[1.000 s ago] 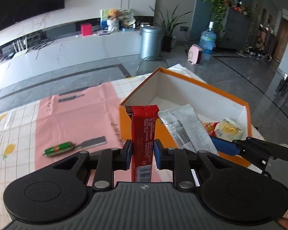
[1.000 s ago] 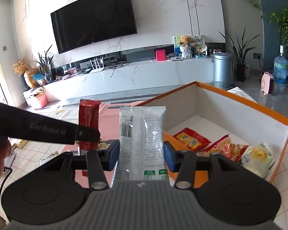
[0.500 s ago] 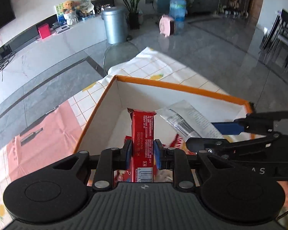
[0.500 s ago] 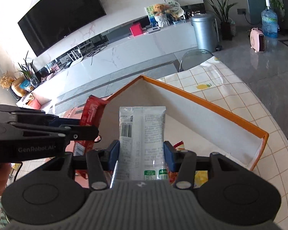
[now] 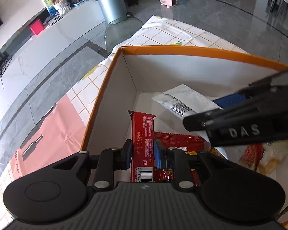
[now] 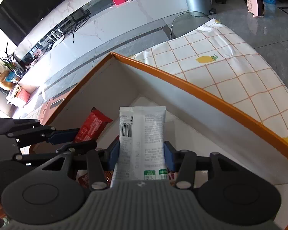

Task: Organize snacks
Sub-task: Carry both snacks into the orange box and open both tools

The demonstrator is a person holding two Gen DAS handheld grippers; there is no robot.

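A living room with a grey tiled floor (image 5: 230, 19) surrounds a checked tablecloth (image 6: 230, 72). On it sits an orange box (image 5: 182, 48) holding snack packets (image 5: 182, 143). Over it, the left gripper (image 5: 143, 153) clamps a red bar (image 5: 143, 132); the right gripper (image 6: 142, 153) clamps a white packet (image 6: 144, 134).

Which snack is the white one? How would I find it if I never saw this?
Look for the big orange-rimmed cardboard box on the lemon-print checked tablecloth. Over its white inside, the right hand-held gripper pinches a flat white plastic snack packet. Unlike the red wrapped snack bar beside it, this one is pale, with a black barcode and green labels.
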